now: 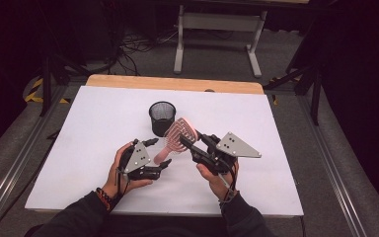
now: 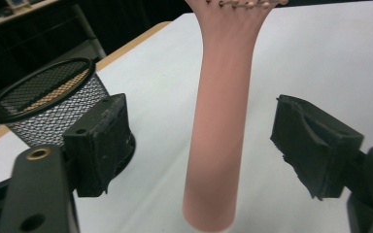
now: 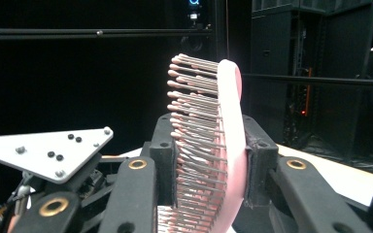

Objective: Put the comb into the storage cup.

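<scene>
I've got the pink hairbrush [image 1: 177, 138] clamped by its head in my right tongs [image 3: 209, 194], held above the surface just beside the mesh cup [image 1: 162, 117]. My left tongs [image 2: 201, 145] stand open around the handle without touching it, so this looks like a handover just made. Next I'd tip the handle into the cup.

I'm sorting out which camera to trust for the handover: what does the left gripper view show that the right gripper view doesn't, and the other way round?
Left gripper view alone: the brush's smooth pink handle standing free between the left gripper's open jaws, neither pad touching it, plus the black mesh cup on the white table.

Right gripper view alone: the right gripper shut on the brush head, pads pressing bristles and back, with the other gripper's grey plate beside it.

Both: the same pink hairbrush.
</scene>
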